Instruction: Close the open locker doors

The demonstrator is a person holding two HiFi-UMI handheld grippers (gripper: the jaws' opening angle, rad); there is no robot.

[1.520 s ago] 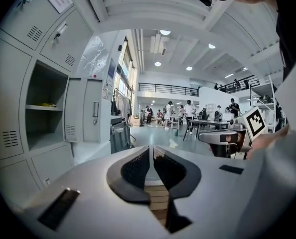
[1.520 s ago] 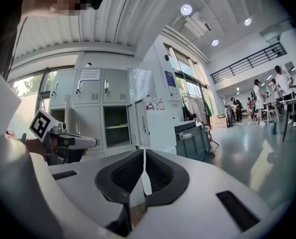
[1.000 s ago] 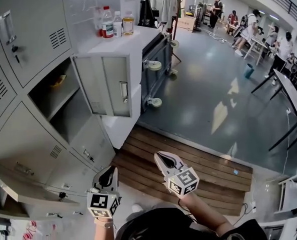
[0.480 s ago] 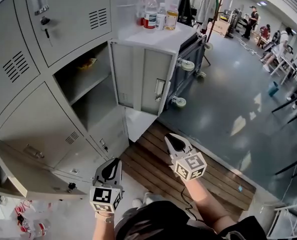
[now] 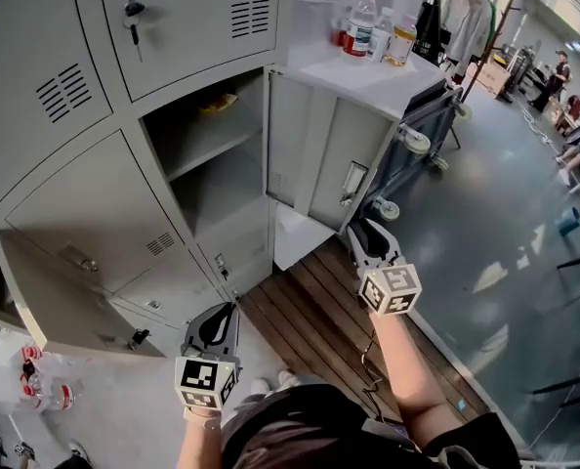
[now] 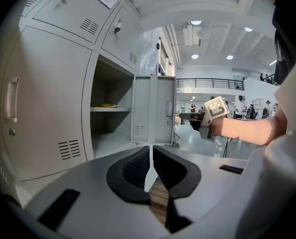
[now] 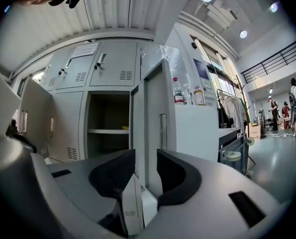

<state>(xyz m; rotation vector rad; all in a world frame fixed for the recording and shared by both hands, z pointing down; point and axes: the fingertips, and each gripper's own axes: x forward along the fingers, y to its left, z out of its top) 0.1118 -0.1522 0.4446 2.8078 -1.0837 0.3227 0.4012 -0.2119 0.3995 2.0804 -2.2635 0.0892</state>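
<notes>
A bank of grey lockers fills the left. One tall locker door (image 5: 319,154) stands swung out from its open compartment (image 5: 217,164), and its handle faces right. A second open door (image 5: 41,296) hangs out at the lower left. My right gripper (image 5: 368,234) is held just right of the tall door's bottom corner. Its jaws are opening and the pads press on nothing. In the right gripper view (image 7: 145,156) the door's edge (image 7: 138,128) lines up with the gap. My left gripper (image 5: 217,322) hangs low before the bottom lockers. Its jaws (image 6: 151,151) are nearly together and hold nothing.
A white cabinet (image 5: 368,76) with bottles (image 5: 363,22) stands right behind the open door. A wheeled cart (image 5: 412,140) stands beside it. Wooden decking (image 5: 314,311) lies underfoot. A small yellow item (image 5: 217,104) sits on the open compartment's shelf. People stand far off at the right.
My right gripper has moved forward to the tall open door and its jaws have parted. The head view has swung left toward the lockers. The left gripper stays low.
</notes>
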